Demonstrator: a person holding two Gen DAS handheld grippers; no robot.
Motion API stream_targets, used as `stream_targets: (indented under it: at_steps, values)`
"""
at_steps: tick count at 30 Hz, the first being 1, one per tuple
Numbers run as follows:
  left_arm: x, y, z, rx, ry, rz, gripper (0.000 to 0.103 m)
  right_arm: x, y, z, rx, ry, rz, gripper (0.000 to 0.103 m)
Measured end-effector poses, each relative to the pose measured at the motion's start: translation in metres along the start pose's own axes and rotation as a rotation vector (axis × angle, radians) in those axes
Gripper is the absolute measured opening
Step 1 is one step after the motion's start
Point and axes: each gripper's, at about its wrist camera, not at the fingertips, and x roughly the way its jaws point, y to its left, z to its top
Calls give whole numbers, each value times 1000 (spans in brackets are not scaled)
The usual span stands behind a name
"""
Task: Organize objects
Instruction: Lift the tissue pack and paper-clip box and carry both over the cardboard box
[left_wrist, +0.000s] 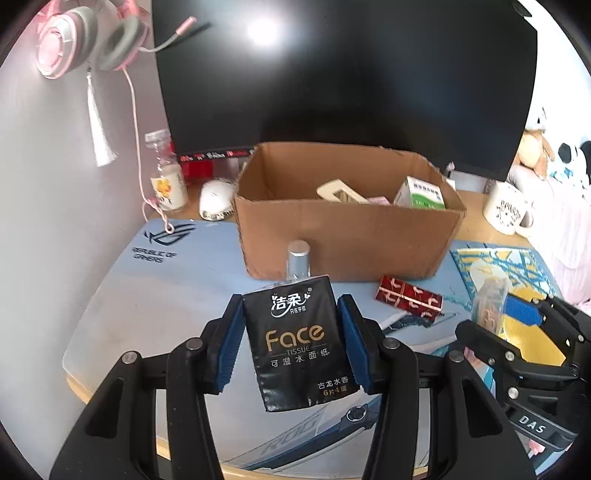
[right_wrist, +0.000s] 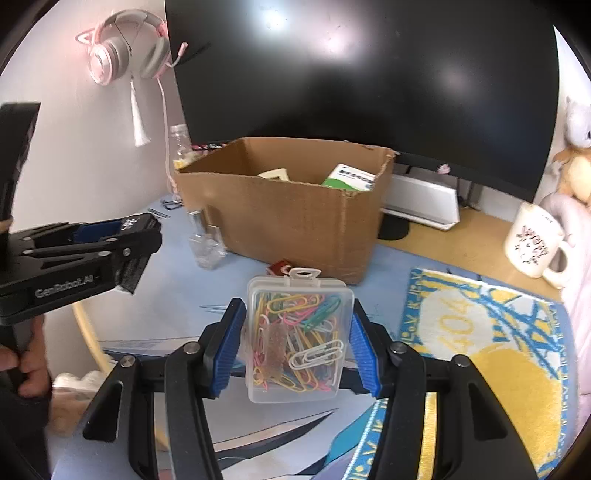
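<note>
Left gripper (left_wrist: 291, 339) is clamping 1 black tissue pack (left_wrist: 299, 343) between its 2 blue pads, holding it clear above the worktop (left_wrist: 122, 314); the pack is reading "Face TISSUE" in gold and white under a white Chinese logo. Right gripper (right_wrist: 295, 343) is squeezing 1 clear plastic case (right_wrist: 299, 332) of multicoloured paper clips, likewise raised off the blue desk mat (right_wrist: 369, 266), which is showing "REPUBLIC OF GAMERS" in the left wrist view. Ahead of both, 1 open cardboard box (left_wrist: 343, 236) is sitting on the mat before a dark monitor (left_wrist: 343, 70), holding 1 green-and-white carton (left_wrist: 421, 194), 1 cream frame-shaped piece (left_wrist: 338, 192) and something pink, too hidden to name. Against the box's front, 1 small clear bottle with a silver cap (left_wrist: 298, 258) is standing, and 1 red patterned box (left_wrist: 408, 301) is lying just beside the near corner. Right of the box, 1 white mug (right_wrist: 532, 243) is sitting with small dark lettering, unreadable. One yellow-and-blue mat (right_wrist: 476, 332) is showing "404". Pink headphones (left_wrist: 85, 37) are hanging on the wall. The left gripper's body, seen from the right wrist, is reading "GenRobot.AI".
</note>
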Motion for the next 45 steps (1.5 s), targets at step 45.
stream_targets:
  at_steps: [45]
  values:
    - [-17,30,137,-97,-223,-9,50,-2,1,140,18,-206,-29,59]
